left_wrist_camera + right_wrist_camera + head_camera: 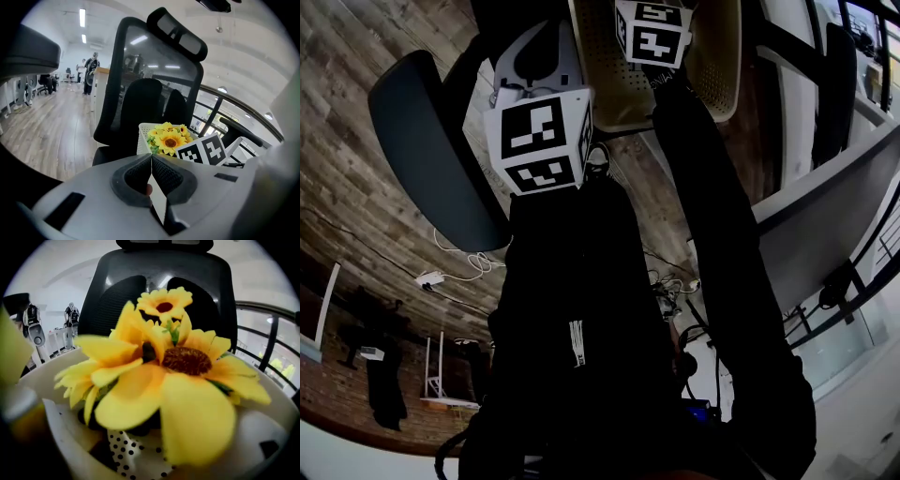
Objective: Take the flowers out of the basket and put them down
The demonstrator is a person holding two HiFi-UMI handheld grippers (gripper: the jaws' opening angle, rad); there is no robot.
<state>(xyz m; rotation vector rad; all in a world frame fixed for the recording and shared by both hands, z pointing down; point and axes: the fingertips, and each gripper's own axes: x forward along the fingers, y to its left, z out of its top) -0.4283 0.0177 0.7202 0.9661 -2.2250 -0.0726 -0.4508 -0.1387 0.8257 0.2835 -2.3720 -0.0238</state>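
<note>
Blurred flowers [187, 363] hide jaws, right gripper view.

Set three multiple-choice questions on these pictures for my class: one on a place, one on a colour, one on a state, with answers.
1. Where are the flowers? A on the floor; B in the white basket; C on a desk.
2. What colour are their petals? A red; B white; C yellow.
3. How do the jaws of the left gripper stand? A shut together; B wide apart; C round a cup.
Answers: 1 B, the blooms rise above its rim; 2 C, they are yellow in both gripper views; 3 A, the jaws meet in the left gripper view.
</note>
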